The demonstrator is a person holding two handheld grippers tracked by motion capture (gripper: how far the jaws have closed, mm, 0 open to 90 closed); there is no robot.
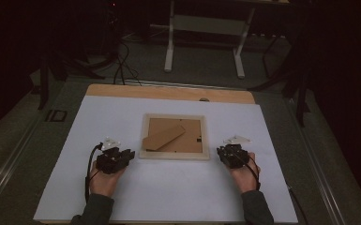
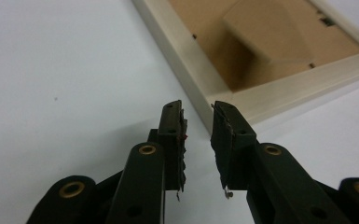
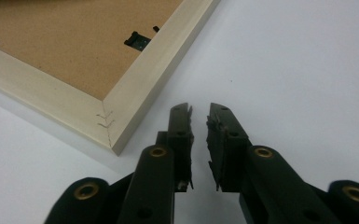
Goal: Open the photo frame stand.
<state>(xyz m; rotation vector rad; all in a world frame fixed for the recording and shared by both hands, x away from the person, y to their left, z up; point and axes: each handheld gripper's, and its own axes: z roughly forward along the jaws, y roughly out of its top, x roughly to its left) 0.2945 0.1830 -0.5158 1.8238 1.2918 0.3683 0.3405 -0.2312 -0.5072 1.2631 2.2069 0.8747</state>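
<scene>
Picture frame (image 1: 174, 136) face-down mid-table, backing on | my left gripper (image 1: 122, 157) and right gripper (image 1: 226, 153) flank its near corners, jaws slightly apart, empty | nothing gripped yet, all handling ahead

High view looks down on the table (image 1: 169, 197); both gripper views closely share the frame (image 1: 174, 155).

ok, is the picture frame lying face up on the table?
No, the picture frame lies face down: its brown backing board and folded stand face the camera.
</scene>
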